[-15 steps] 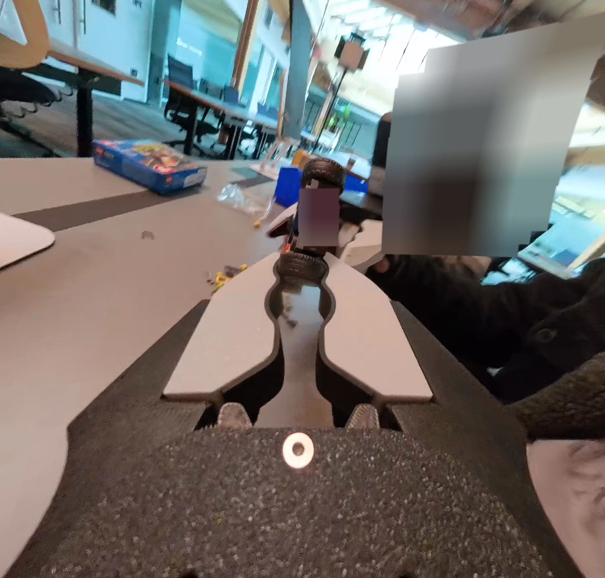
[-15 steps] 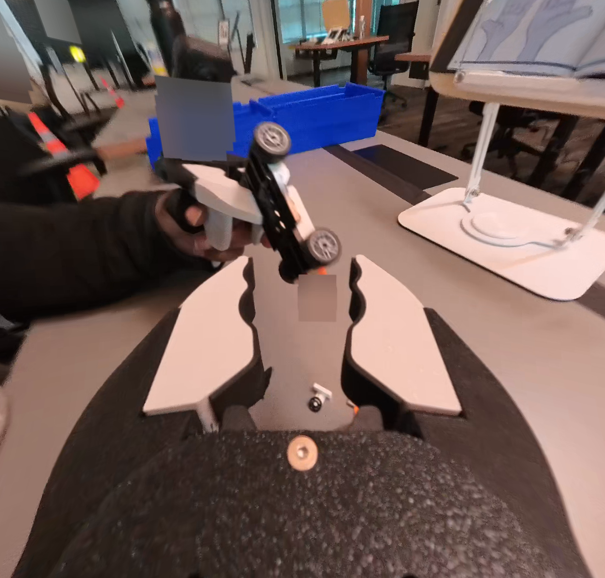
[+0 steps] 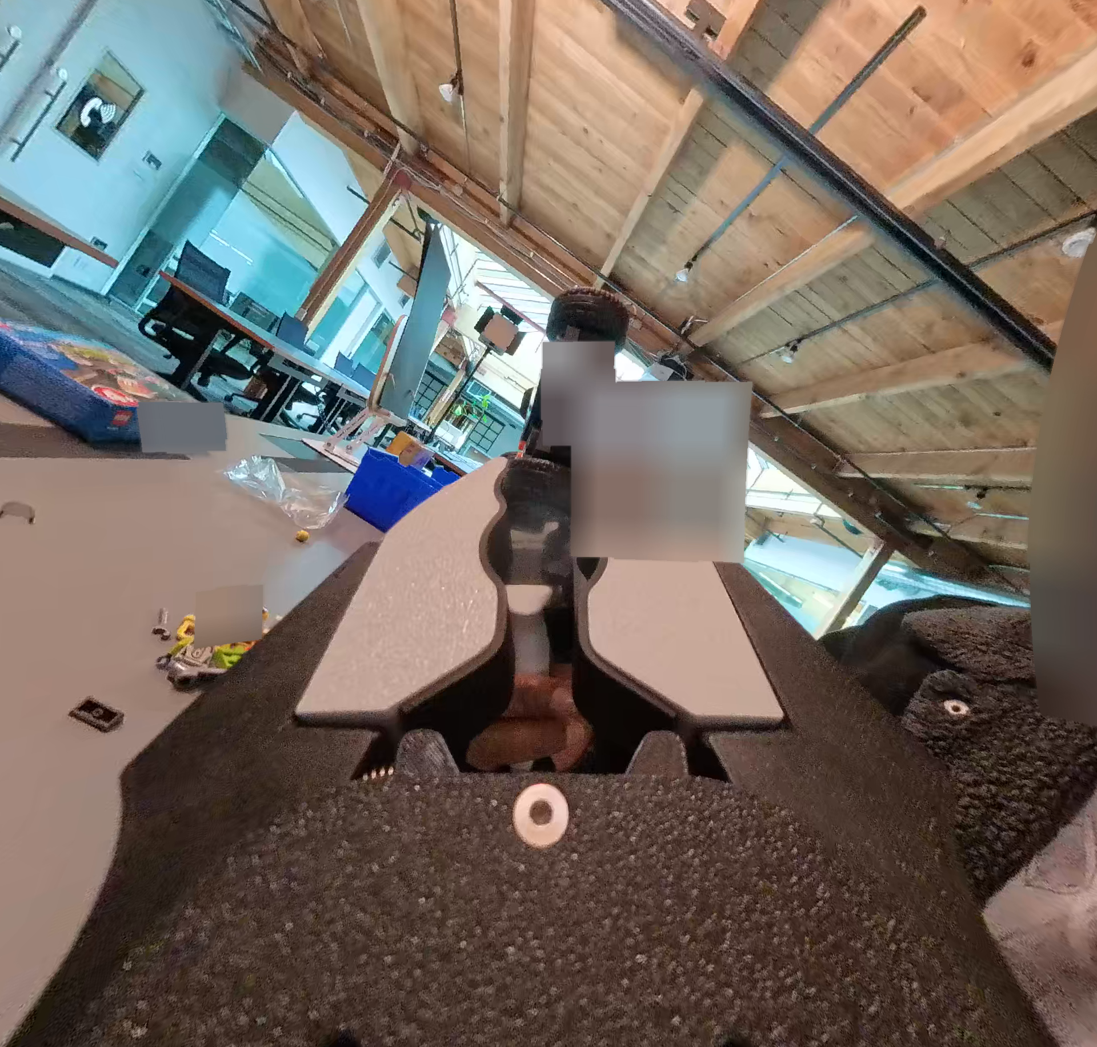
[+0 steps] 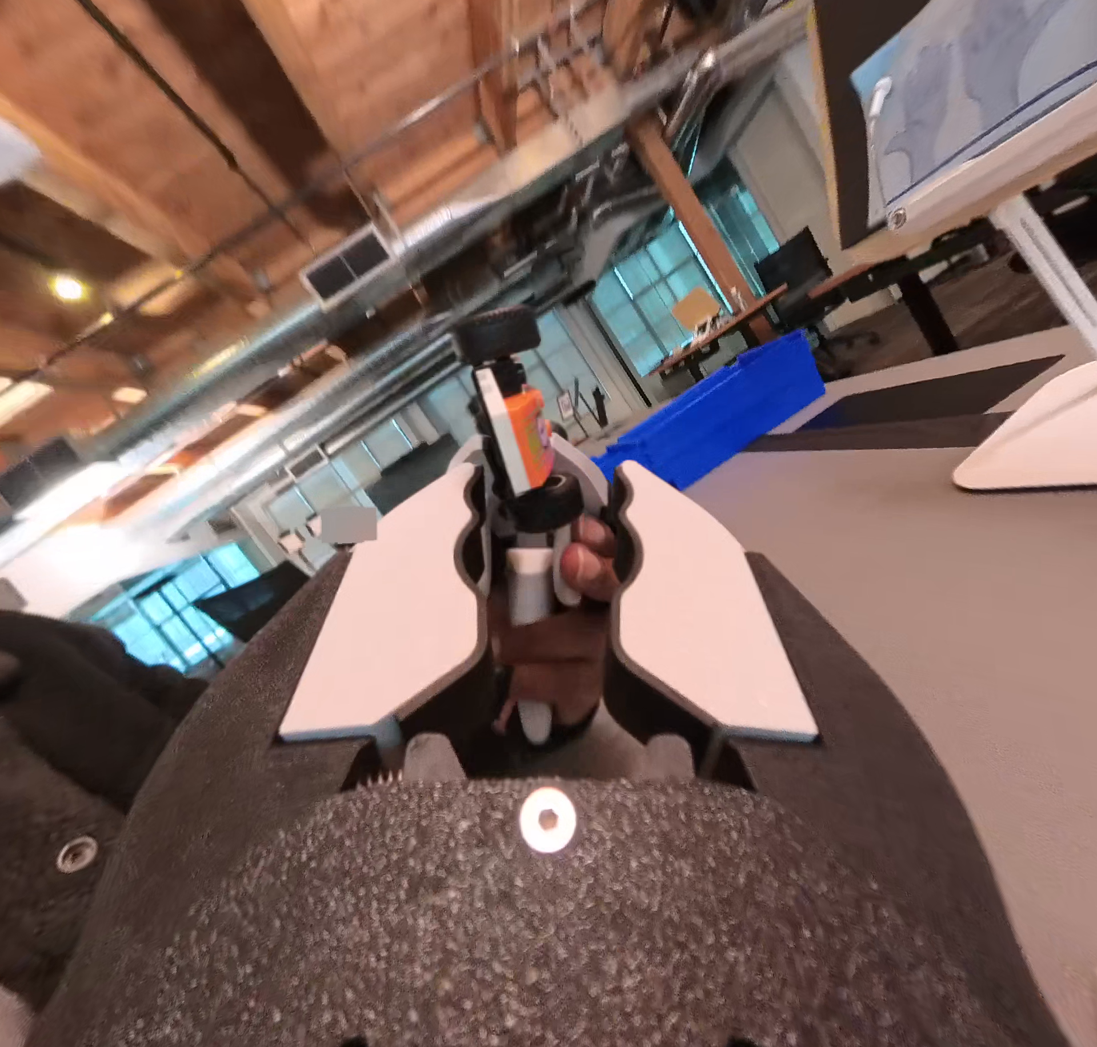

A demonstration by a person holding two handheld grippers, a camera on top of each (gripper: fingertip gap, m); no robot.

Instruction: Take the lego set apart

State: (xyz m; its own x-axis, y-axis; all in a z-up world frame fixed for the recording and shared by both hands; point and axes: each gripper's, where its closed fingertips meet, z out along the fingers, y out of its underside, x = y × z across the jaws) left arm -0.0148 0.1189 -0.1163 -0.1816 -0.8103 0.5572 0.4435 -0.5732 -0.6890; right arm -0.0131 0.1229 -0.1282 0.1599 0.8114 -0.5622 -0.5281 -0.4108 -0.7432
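Observation:
The lego car (image 4: 516, 425) is a small white, black and orange build with black wheels, held upright in the air. My left gripper (image 3: 531, 484) is shut on its lower wheel; the upper wheel (image 3: 585, 309) sticks up above the tips, and blur patches hide the car's middle. My right gripper (image 4: 546, 475) is partly open. Its jaws straddle the car's lower wheel (image 4: 543, 499) and the left gripper's white fingertips (image 4: 482, 520), and I cannot tell if they touch. A hand (image 4: 585, 561) shows behind.
On the grey table (image 3: 89, 544) lie a blue lego box (image 3: 65, 389), a clear plastic bag (image 3: 285, 490), loose lego pieces (image 3: 202, 656) and a small black piece (image 3: 95, 713). A blue bin (image 4: 724, 413) stands at the back. A white stand base (image 4: 1039, 443) is at the right. My left and right fingertips are right by each other.
Both grippers have tilted up toward the ceiling. The right gripper has moved in around the car's lower end and its jaws have narrowed. The car now stands upright.

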